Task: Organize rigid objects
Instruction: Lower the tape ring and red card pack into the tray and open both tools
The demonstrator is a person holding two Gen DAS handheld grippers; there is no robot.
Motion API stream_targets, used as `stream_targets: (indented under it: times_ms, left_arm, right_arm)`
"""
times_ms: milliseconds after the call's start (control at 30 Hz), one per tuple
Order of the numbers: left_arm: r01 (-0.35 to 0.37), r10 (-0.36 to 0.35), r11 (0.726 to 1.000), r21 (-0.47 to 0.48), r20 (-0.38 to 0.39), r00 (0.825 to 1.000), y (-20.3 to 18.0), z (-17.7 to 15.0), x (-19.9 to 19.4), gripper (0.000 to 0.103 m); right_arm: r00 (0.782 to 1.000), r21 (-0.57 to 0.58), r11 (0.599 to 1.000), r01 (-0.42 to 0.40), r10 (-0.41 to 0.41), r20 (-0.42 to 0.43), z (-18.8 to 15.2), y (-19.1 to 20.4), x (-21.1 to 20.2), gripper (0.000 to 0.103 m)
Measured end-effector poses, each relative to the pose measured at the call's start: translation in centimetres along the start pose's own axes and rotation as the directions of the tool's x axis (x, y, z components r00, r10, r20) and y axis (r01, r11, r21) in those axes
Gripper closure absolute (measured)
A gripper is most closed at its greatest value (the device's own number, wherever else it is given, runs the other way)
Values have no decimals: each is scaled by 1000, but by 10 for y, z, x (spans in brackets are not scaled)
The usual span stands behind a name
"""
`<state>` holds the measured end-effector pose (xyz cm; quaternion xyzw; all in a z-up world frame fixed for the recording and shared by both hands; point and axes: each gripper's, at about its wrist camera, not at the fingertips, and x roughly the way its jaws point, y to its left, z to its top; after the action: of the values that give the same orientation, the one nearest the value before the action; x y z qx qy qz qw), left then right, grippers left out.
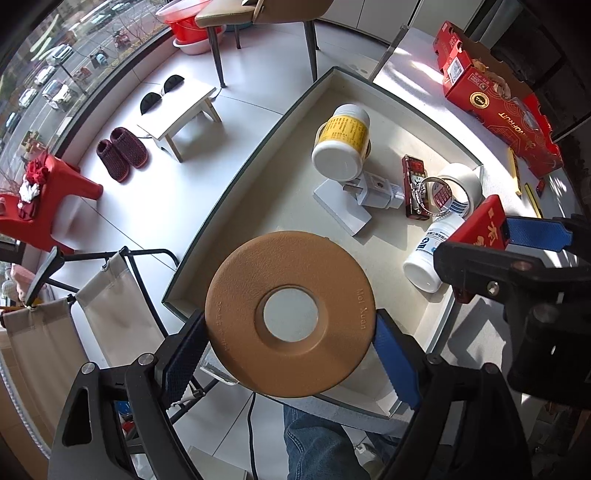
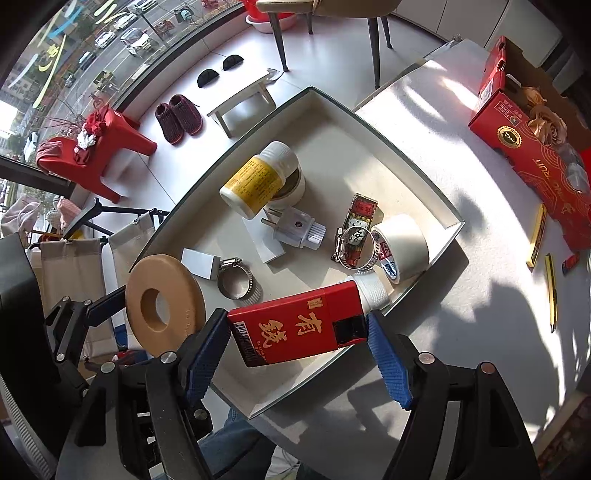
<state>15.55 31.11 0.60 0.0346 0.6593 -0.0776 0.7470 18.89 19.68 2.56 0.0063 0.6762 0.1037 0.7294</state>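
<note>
My left gripper (image 1: 291, 350) is shut on a tan ring-shaped disc (image 1: 291, 314) and holds it above the near left corner of a shallow white tray (image 1: 258, 155). The disc also shows in the right wrist view (image 2: 164, 302). My right gripper (image 2: 297, 332) is shut on a red box with gold characters (image 2: 299, 328) above the tray's (image 2: 410, 155) near edge; the box shows at the right of the left wrist view (image 1: 484, 225). In the tray lie a yellow-label bottle (image 2: 258, 181), a white plug adapter (image 2: 295, 232), a tape roll (image 2: 402, 247), a hose clamp (image 2: 238, 282) and a white bottle (image 1: 432, 251).
The tray sits on a white table (image 2: 480, 240) with a large red carton (image 2: 535, 147) and thin gold bars (image 2: 537, 236) to the right. Below on the floor stand a chair (image 1: 258, 14), a small white stool (image 1: 184, 122), slippers (image 1: 122, 151) and a red stool (image 1: 55, 195).
</note>
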Motion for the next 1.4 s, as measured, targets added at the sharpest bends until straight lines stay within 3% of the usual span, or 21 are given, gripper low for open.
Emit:
stream_targets:
  times_ms: [900, 1067, 1233, 1333, 1400]
  left_arm:
    - [48, -49, 999, -17, -80, 996, -7, 6, 28, 13]
    - [72, -75, 997, -42, -79, 994, -2, 4, 29, 0]
    - [75, -75, 997, -19, -49, 996, -3, 4, 20, 0]
    - [20, -21, 1000, -9, -63, 998, -3, 6, 16, 0]
    - [84, -85, 996, -26, -18, 996, 0, 5, 7, 0]
  right_arm:
    - [997, -35, 998, 45, -47, -56, 12, 3, 31, 27]
    - [998, -27, 999, 43, -44, -54, 10, -2, 27, 2]
    - [998, -19, 1000, 3, -4, -58, 6, -6, 19, 2]
    - [999, -12, 1000, -10, 9, -36, 2, -9, 10, 2]
    - [999, -5, 1000, -28, 28, -17, -3, -13, 3, 1]
